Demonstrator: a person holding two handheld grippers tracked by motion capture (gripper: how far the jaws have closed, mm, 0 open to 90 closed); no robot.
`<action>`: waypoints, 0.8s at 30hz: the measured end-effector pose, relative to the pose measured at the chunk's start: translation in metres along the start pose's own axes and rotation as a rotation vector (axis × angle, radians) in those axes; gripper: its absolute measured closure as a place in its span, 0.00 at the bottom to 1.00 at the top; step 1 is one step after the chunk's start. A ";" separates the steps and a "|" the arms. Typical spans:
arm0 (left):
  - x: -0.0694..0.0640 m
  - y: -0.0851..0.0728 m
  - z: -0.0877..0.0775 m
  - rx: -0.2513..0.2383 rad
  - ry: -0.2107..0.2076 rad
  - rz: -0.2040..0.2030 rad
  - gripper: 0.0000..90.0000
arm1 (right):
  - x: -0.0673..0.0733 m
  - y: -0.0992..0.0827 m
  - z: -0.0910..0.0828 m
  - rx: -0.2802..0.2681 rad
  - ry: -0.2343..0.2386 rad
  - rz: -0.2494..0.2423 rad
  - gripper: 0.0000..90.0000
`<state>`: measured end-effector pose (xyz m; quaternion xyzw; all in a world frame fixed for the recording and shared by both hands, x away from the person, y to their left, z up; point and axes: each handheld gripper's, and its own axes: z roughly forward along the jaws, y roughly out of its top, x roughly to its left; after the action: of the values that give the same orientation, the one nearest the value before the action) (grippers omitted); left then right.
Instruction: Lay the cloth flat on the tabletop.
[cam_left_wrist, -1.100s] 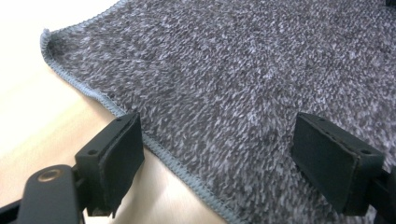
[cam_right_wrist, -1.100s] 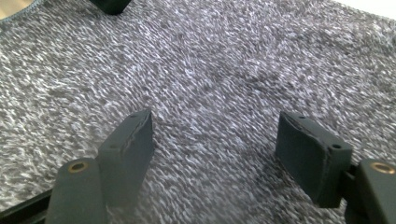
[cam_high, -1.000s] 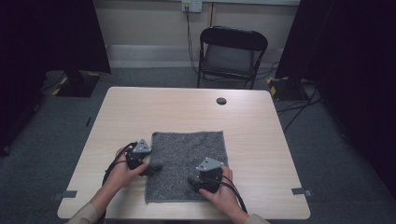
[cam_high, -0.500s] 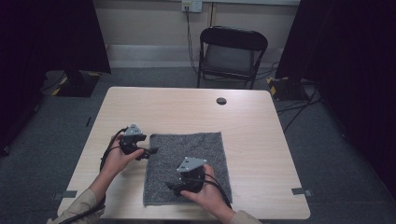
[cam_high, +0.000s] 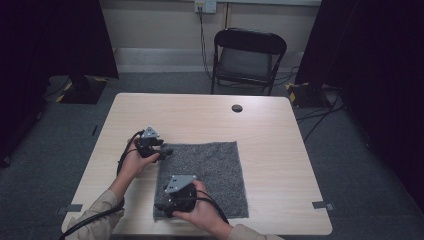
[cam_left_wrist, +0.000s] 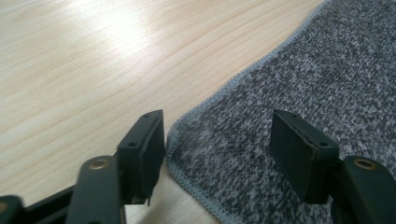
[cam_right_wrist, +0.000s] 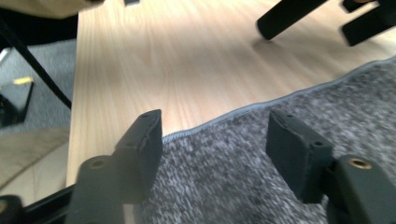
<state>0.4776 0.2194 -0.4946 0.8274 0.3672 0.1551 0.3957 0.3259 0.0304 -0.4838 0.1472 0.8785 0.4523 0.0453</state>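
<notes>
- High view: a grey cloth (cam_high: 205, 175) lies flat on the near half of a pale wood-grain counter (cam_high: 280, 150). The left claw (cam_high: 167, 150) sits at the cloth's far left corner, the right claw (cam_high: 161, 206) at its near left corner. A small dark round thing (cam_high: 237, 108) rests near the counter's far edge. Behind stand a black folding chair (cam_high: 247, 57), grey carpet floor (cam_high: 350, 165), dark curtains at both sides and a wall socket (cam_high: 205, 6) with a plugged cable. No writing or brand can be read.
- Left gripper view: the left claw (cam_left_wrist: 217, 149) has just been closing, yet its jaws stand apart; the cloth's stitched grey corner (cam_left_wrist: 187, 126) lies between them, with neither pad seen pressing it.
- Right gripper view: the right claw (cam_right_wrist: 215, 144) has likewise been closing and is spread over the cloth's hemmed edge (cam_right_wrist: 233, 114), which lies unpinched. Bare counter (cam_right_wrist: 163, 60) runs beyond, and the other claw's dark jaws (cam_right_wrist: 289, 16) show at the top.
</notes>
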 end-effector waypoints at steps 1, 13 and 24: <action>-0.001 0.000 0.001 0.008 0.005 -0.004 0.45 | 0.001 -0.002 0.002 0.007 0.008 -0.002 0.47; 0.001 0.003 0.004 0.037 0.036 0.045 0.65 | 0.011 -0.011 0.012 0.073 0.051 -0.063 0.60; -0.001 0.007 0.009 0.037 0.024 0.036 0.84 | 0.018 -0.012 0.011 0.068 0.042 -0.097 0.85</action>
<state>0.4849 0.2108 -0.4952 0.8392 0.3598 0.1653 0.3729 0.3080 0.0376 -0.4987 0.0964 0.9002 0.4225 0.0437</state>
